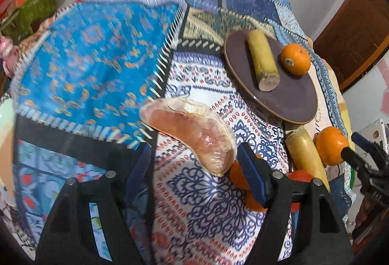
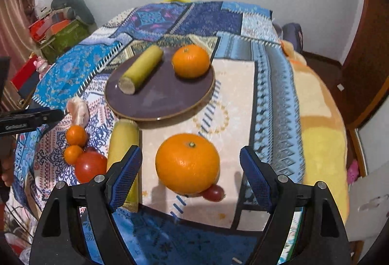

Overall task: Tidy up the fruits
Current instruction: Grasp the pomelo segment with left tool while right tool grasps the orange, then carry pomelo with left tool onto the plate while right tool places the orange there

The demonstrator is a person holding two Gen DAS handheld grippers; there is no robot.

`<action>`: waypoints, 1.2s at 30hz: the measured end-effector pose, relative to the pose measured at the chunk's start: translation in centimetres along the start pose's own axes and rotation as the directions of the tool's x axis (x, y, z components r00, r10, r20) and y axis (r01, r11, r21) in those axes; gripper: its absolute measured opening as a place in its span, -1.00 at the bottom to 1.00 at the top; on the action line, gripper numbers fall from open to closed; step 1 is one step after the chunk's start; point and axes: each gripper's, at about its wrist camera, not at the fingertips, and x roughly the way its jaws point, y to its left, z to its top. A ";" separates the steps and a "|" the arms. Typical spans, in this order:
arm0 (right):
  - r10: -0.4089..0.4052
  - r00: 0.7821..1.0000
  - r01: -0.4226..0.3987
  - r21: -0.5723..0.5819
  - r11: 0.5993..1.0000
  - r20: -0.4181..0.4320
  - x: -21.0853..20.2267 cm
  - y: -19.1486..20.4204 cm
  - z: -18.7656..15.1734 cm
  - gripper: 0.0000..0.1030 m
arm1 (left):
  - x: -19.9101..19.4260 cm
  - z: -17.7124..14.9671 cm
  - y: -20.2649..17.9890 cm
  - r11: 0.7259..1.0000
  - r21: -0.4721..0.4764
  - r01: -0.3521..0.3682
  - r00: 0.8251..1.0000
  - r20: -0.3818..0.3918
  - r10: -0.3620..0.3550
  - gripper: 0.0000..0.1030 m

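A dark round plate (image 2: 158,104) (image 1: 291,99) holds a yellow-green cane piece (image 2: 142,68) (image 1: 262,58) and an orange (image 2: 190,61) (image 1: 295,58). My right gripper (image 2: 192,172) is open around a large orange (image 2: 187,163) lying on the cloth, with a red grape (image 2: 214,193) beside it. My left gripper (image 1: 194,167) is open and empty, just before a pink pomelo segment (image 1: 192,129) (image 2: 77,109). A second cane piece (image 2: 124,143) (image 1: 306,155), two small oranges (image 2: 75,135), (image 2: 72,154) and a tomato (image 2: 90,166) lie left of the right gripper.
The patchwork cloth (image 2: 243,85) covers a bed or table with a yellow blanket (image 2: 321,133) at the right. Boxes and clutter (image 2: 58,31) stand at the far left. A brown door (image 1: 355,29) is at the right.
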 end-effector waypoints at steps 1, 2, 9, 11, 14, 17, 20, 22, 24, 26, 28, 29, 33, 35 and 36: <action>-0.003 1.000 0.003 -0.001 1.000 -0.007 0.2 0.1 -0.2 0.56 | 0.4 0.0 -0.1 1.000 -0.003 0.007 1.000 -0.009 -0.007 0.43; -0.007 1.000 0.007 -0.005 1.000 -0.017 0.6 0.1 -0.3 0.56 | 0.7 0.0 -0.1 1.000 -0.009 0.017 1.000 -0.012 -0.017 0.43; 0.002 0.999 -0.001 0.007 1.000 -0.054 2.4 -0.4 -0.7 0.56 | 2.4 1.5 -0.4 0.998 -0.033 0.046 0.999 -0.023 -0.046 0.46; 0.006 0.998 -0.006 0.012 1.000 -0.057 2.7 -0.5 -0.8 0.56 | 2.8 1.8 -0.9 0.999 -0.018 0.032 0.999 -0.012 -0.032 0.46; 0.015 0.998 -0.015 0.010 1.000 -0.057 2.9 -0.4 -0.8 0.56 | 3.3 2.3 -1.2 1.000 -0.013 0.021 1.000 0.004 -0.021 0.46; 0.039 0.998 -0.039 0.002 0.999 -0.058 3.0 -0.2 -0.7 0.54 | 3.2 2.7 -0.8 0.999 -0.031 0.020 1.000 0.022 -0.019 0.17; 0.049 0.997 -0.049 -0.005 0.999 -0.053 3.0 0.0 -0.5 0.39 | 3.1 2.8 -0.1 0.998 -0.032 0.050 0.999 0.020 -0.049 0.05; 0.038 0.998 -0.039 -0.021 0.999 -0.054 3.1 0.2 -0.5 0.35 | 2.8 2.6 -0.2 0.998 -0.009 0.058 0.998 0.015 -0.057 -0.04; 0.032 0.998 -0.034 -0.028 0.999 -0.055 3.1 0.2 -0.5 0.32 | 2.4 2.1 -0.7 0.998 0.045 0.052 0.999 0.010 -0.052 -0.13; 0.038 0.998 -0.039 -0.026 0.999 -0.053 3.1 0.1 -0.5 0.31 | 1.9 1.5 -1.0 0.995 0.081 0.058 0.998 0.004 -0.059 -0.17; 0.041 0.998 -0.043 -0.024 0.999 -0.047 3.0 0.1 -0.6 0.31 | 1.6 1.0 -1.1 0.993 0.100 0.057 0.998 -0.006 -0.057 -0.17; 0.045 0.998 -0.045 -0.021 0.999 -0.044 3.0 0.1 -0.6 0.30 | 1.7 0.9 -1.1 0.994 0.099 0.055 0.998 -0.011 -0.054 -0.17; 0.065 0.997 -0.066 -0.006 0.998 -0.034 2.9 -0.3 -0.6 0.30 | 2.2 0.7 -0.7 0.996 0.068 0.053 0.998 -0.031 -0.051 -0.08; 0.078 0.997 -0.078 0.000 0.997 -0.030 2.8 -0.4 -0.6 0.29 | 2.5 0.8 -0.7 0.997 0.051 0.052 0.998 -0.034 -0.050 -0.08; 0.086 0.996 -0.086 0.003 0.996 -0.027 2.8 -0.5 -0.6 0.29 | 2.7 0.9 -0.8 0.998 0.048 0.046 0.998 -0.035 -0.044 -0.08</action>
